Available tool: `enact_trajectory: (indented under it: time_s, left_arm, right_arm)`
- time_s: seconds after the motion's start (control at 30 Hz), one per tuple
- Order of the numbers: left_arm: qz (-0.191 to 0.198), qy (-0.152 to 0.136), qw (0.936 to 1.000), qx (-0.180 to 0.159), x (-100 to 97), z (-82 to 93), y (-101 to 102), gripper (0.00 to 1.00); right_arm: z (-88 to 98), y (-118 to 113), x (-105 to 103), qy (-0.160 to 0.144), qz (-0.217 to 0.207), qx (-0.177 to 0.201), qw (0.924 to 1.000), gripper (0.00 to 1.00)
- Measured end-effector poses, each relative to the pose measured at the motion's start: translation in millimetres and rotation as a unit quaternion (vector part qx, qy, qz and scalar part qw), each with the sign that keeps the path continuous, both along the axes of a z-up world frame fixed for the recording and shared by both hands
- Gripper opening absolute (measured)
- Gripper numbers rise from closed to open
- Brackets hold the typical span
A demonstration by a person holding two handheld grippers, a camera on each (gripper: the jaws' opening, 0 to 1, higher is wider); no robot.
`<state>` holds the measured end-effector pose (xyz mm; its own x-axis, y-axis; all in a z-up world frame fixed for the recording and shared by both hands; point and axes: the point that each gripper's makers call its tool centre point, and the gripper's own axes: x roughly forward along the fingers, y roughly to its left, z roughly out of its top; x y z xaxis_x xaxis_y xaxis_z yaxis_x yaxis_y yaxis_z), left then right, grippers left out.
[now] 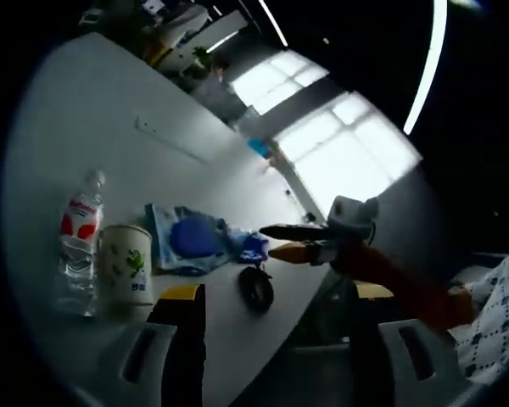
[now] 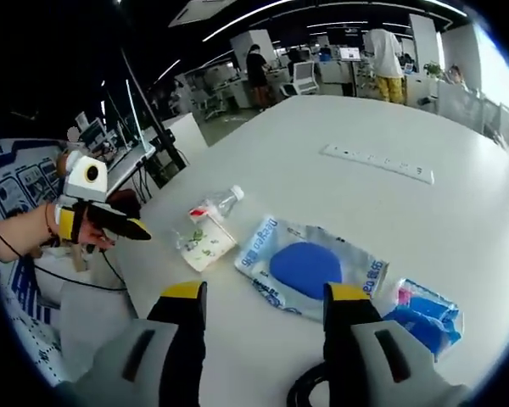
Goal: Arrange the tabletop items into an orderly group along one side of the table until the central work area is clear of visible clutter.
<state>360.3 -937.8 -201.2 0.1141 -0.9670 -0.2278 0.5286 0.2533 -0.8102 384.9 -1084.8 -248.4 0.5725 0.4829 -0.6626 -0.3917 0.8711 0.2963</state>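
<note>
On the white table (image 1: 93, 110) stand a water bottle (image 1: 79, 242) with a red label and a paper cup (image 1: 127, 271) with green print. Beside them lie a clear bag holding a blue pad (image 1: 191, 237), a small blue packet (image 1: 253, 248) and a black coiled cable (image 1: 256, 288). My left gripper (image 1: 277, 292) is open, short of the cup and cable. My right gripper (image 1: 278, 242) hovers by the small packet. In the right gripper view, the right gripper (image 2: 266, 292) is open just short of the blue-pad bag (image 2: 310, 267), with the bottle (image 2: 220, 201), cup (image 2: 205, 242), small packet (image 2: 424, 309) and cable (image 2: 310, 386) around it. The left gripper (image 2: 137, 227) is off the table's edge.
A white power strip (image 2: 377, 163) lies farther along the table (image 2: 322, 127). Beyond it are office desks, chairs and standing people (image 2: 386, 47). Bright windows (image 1: 348, 144) line one side. A patterned sleeve (image 1: 500, 305) shows at the right.
</note>
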Motion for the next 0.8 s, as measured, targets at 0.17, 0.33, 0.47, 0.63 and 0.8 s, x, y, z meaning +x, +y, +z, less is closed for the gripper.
enact_trajectory:
  time_s: [0.17,0.33,0.47,0.63,0.8]
  left_arm:
    - [-0.006,-0.009,0.9999,0.0,1.4,2.5,14.2,0.68]
    - [-0.019,-0.021,0.9996,0.005,-1.0,3.7,23.0,0.71]
    - [-0.025,-0.034,0.999,0.012,-0.1,3.7,30.4,0.72]
    - [-0.032,-0.068,0.9965,0.037,1.3,1.4,41.1,0.74]
    - [-0.034,-0.093,0.9931,0.063,1.6,-3.5,55.3,0.74]
  right_arm:
    - [0.3,7.4,-2.5,0.004,-0.002,0.003,1.0,0.55]
    - [4.6,15.4,-0.7,0.003,-0.002,0.009,1.0,0.56]
    - [8.2,24.2,0.2,0.002,0.002,0.009,1.0,0.57]
    - [11.5,34.6,1.6,-0.001,0.008,0.013,0.9999,0.57]
    - [13.6,43.6,6.1,-0.004,0.012,0.015,0.9998,0.57]
